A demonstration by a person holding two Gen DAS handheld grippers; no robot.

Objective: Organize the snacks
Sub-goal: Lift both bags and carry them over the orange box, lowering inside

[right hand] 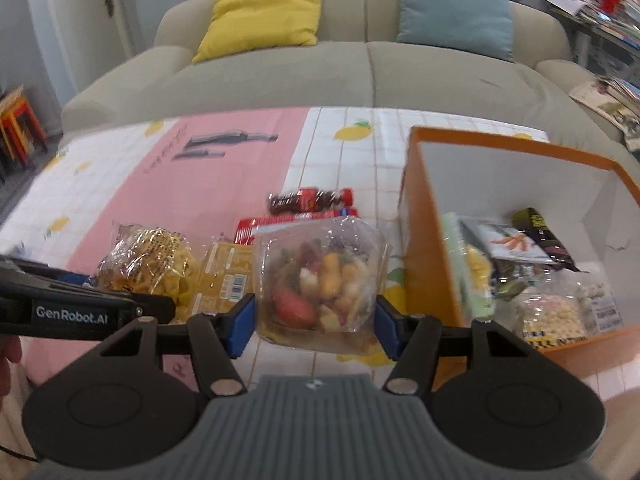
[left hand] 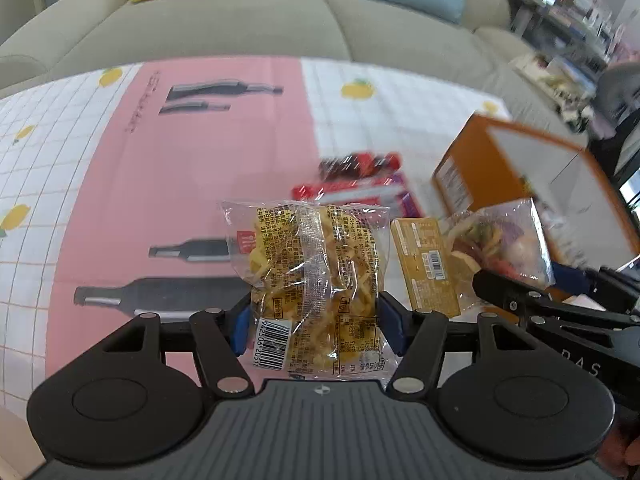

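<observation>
Beyond the tabletop [right hand: 224, 184], with its pink-and-white cloth printed with lemons and bottles, stands a pale sofa [right hand: 360, 68] carrying a yellow cushion [right hand: 260, 12] and a blue one [right hand: 452, 4]. At the 6 o'clock foot of the left wrist view, the left gripper [left hand: 316, 320] is closed about halfway on a clear bag of yellow noodle snacks [left hand: 312, 272], its blue pads pressing both sides of the wrapper. At 3 o'clock from that bag lies a flat gold packet [left hand: 426, 268], and past it the right gripper [right hand: 316, 320] clamps a clear bag of mixed coloured snacks [right hand: 320, 280] in much the same half-closed grip (both bags appear raised off the cloth, though the blur makes that hard to judge). A cola bottle [right hand: 312, 200] lies on its side toward 12 o'clock, just beyond a red packet [right hand: 256, 228]. At 3 o'clock in the right wrist view sits an open orange box [right hand: 432, 208], several snack packs [right hand: 552, 304] already inside.
</observation>
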